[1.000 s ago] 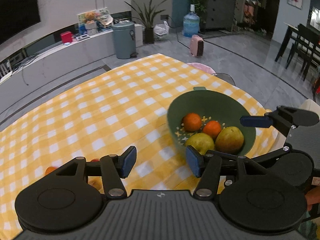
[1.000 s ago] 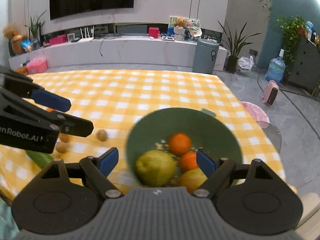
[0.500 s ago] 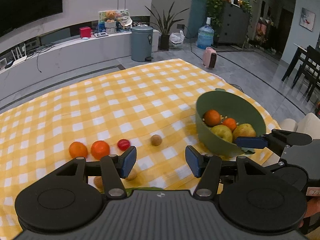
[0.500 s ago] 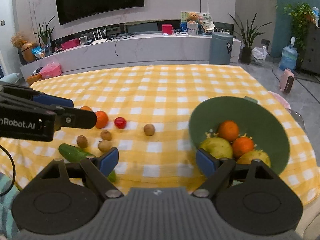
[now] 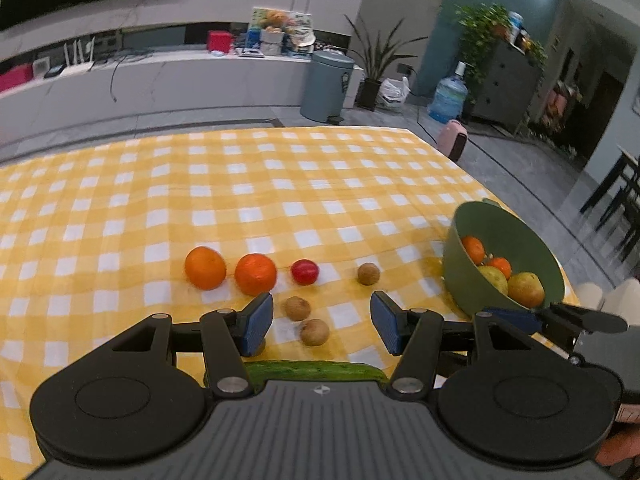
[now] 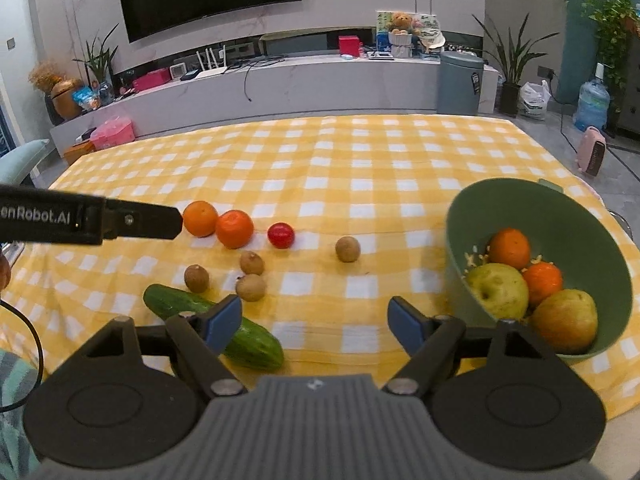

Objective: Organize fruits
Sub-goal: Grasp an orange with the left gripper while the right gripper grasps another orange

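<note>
Your table point(image 6: 360, 152), under a yellow-and-white checked cloth, carries the following, left to right.

1. Your left gripper point(image 5: 322, 322): jaws apart, nothing between the pads, hovering over the near part of the loose fruit. From the right wrist view it reaches in from the left edge, its tip just beside the leftmost orange.
2. Cucumber point(image 6: 216, 328): lying flat on the cloth at the near left, slanting toward you and to the right.
3. Two oranges point(image 6: 200, 218) point(image 6: 234, 229): side by side, touching or nearly so.
4. Three small brown fruits point(image 6: 196, 278) point(image 6: 252, 263) point(image 6: 251, 287): clustered between the oranges and the cucumber, apart from one another.
5. Small red fruit point(image 6: 281, 235): just right of the second orange.
6. Fourth small brown fruit point(image 6: 347, 249): alone, between the red fruit and the bowl.
7. Your right gripper point(image 6: 314, 322): jaws closing, with nothing between them; it hangs above bare cloth between the cucumber and the bowl.
8. Green bowl point(image 6: 520, 200): at the right end of your table, near the edge. It holds two oranges point(image 6: 509, 248) point(image 6: 543, 278) at the back and two yellow-green pears point(image 6: 498, 290) point(image 6: 566, 320) in front, all touching.
</note>
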{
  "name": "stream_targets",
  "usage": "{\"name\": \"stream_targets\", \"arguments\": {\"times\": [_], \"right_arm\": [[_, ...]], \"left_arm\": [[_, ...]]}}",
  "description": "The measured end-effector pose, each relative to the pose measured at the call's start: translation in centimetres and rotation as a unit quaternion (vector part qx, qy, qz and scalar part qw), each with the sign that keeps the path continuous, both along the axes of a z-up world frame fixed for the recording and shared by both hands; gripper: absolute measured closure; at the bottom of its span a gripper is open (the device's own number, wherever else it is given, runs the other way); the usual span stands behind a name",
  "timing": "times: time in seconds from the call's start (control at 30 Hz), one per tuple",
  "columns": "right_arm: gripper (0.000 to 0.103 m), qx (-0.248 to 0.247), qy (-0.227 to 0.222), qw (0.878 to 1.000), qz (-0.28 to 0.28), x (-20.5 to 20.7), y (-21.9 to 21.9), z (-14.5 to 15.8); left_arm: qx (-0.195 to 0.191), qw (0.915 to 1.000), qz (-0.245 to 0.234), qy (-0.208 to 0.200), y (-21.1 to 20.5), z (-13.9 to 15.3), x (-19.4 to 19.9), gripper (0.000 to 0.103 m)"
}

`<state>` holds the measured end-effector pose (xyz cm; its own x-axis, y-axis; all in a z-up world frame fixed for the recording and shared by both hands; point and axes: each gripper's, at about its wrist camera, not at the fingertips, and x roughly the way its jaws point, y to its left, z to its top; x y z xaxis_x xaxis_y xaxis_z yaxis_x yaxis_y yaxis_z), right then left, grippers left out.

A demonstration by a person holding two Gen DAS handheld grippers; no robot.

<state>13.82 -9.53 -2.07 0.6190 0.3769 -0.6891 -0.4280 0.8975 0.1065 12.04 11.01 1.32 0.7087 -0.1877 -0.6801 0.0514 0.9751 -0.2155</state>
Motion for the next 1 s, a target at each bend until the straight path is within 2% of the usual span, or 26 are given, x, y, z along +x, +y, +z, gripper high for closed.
{"name": "stream_targets", "arguments": {"times": [0.1,0.3,0.37,0.53,0.63,0.73,0.8,1.0], "right_arm": [[0.036,-0.002,0.008,1.000,0.010,0.2,0.5,-0.4],[0.037,-0.005,0.020,1.000,0.020,1.0,1.5,-1.4],[0.044,-0.003,0.023,0.999,0.024,1.3,1.8,-1.7],[0.051,0.005,0.038,0.999,0.032,2.2,2.7,-2.6],[0.053,0.010,0.044,0.998,0.042,2.7,3.4,-3.0],[0.060,0.013,0.045,0.998,0.051,3.4,4.4,-3.3],[0.061,0.013,0.044,0.997,0.056,4.2,5.1,-3.6],[0.061,0.008,0.019,0.996,0.085,6.6,8.0,-3.4]], "left_arm": [[-0.008,0.9999,0.008,0.007,1.0,-0.7,0.3,0.037],[-0.034,0.9988,0.021,0.029,2.9,-2.5,0.6,0.037],[-0.044,0.9981,0.024,0.036,3.4,-3.1,0.8,0.037],[-0.054,0.9969,0.029,0.049,4.4,-4.5,1.2,0.037],[-0.052,0.9965,0.036,0.055,4.9,-5.0,1.4,0.037],[-0.053,0.9957,0.049,0.058,5.7,-5.2,1.8,0.038],[-0.049,0.9959,0.055,0.053,6.0,-5.1,2.4,0.040],[0.003,0.9971,0.065,0.040,6.8,-4.8,4.6,0.044]]}}
